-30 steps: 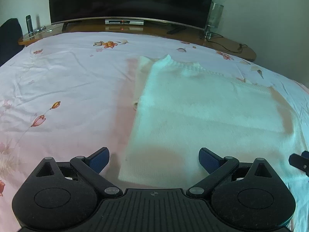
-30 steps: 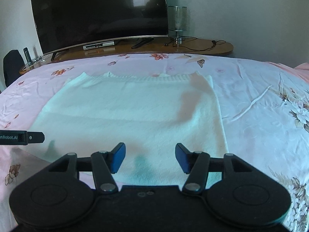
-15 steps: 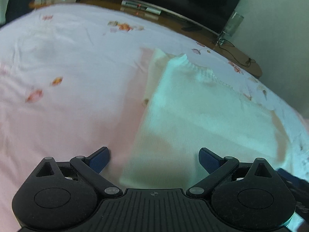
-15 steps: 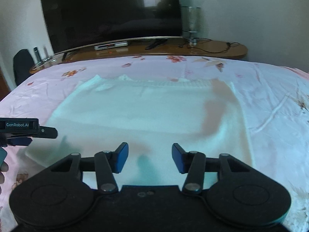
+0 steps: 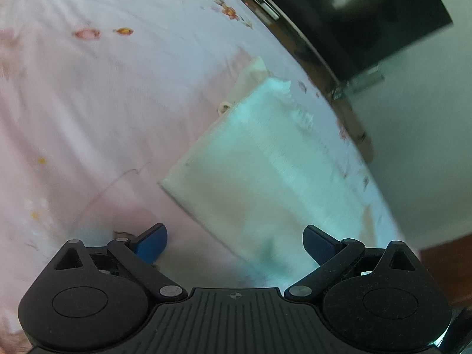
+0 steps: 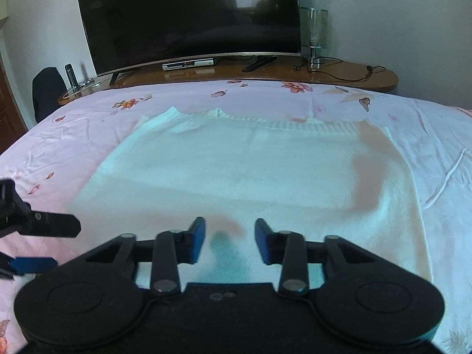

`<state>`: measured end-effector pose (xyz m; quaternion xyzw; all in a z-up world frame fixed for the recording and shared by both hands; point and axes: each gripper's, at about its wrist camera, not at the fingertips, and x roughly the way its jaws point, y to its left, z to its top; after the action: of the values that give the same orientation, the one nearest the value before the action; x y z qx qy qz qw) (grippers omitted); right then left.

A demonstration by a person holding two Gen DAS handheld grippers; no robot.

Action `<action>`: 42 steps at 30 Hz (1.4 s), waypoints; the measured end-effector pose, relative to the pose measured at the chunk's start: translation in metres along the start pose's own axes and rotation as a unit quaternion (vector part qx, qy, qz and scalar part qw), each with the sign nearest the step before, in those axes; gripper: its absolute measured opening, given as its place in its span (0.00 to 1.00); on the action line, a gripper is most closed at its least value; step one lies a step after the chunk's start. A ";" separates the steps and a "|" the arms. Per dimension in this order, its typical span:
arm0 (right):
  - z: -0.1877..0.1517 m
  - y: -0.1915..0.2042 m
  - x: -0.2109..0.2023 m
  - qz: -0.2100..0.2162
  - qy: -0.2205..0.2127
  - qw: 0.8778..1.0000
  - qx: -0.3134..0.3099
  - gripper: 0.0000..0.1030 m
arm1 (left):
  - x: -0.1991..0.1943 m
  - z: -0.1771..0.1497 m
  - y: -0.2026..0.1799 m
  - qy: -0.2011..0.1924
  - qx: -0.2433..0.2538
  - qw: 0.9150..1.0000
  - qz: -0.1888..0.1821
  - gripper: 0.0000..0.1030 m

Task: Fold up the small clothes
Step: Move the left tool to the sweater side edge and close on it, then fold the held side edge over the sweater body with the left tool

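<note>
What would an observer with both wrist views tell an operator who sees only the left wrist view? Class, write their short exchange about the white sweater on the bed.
Operator: My left gripper hangs open by the near corner of the white sweater. Where is the right gripper?
Observer: The right gripper is over the near hem of the white sweater. Its jaws are closing with knit between them, not yet pinched.
Operator: My picture is blurred on the far side. Does the right edge lie flat?
Observer: Yes, the right edge lies flat on the floral sheet, with no fold showing there.
</note>
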<state>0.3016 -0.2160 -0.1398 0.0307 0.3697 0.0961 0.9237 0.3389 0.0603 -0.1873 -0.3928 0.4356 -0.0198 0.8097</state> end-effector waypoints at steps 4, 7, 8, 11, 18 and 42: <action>0.004 0.002 0.003 -0.005 -0.005 1.000 -0.005 0.28 | 0.014 0.006 0.004 -0.010 -0.052 0.998 -0.034 0.95; 0.009 0.002 0.011 -0.002 -0.003 1.000 -0.005 0.28 | 0.024 0.009 0.004 -0.025 -0.057 0.997 -0.053 0.95; 0.011 0.002 0.013 0.001 -0.003 1.000 -0.002 0.28 | 0.028 0.010 0.003 -0.032 -0.059 0.996 -0.059 0.95; 0.014 0.002 0.022 0.000 -0.004 1.000 -0.004 0.28 | 0.037 0.015 0.000 -0.047 -0.065 0.994 -0.074 0.95; 0.028 -0.003 0.043 -0.009 -0.010 1.000 -0.010 0.28 | 0.070 0.026 -0.001 -0.050 -0.090 0.990 -0.092 0.47; 0.019 -0.035 0.035 -0.018 -0.034 0.999 0.013 0.30 | 0.073 0.016 -0.138 -0.069 0.250 0.963 -0.079 0.08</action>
<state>0.3445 -0.2428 -0.1543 0.0391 0.3397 0.0736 0.9368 0.4384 -0.0524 -0.1421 -0.2117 0.3273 -0.1649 0.9060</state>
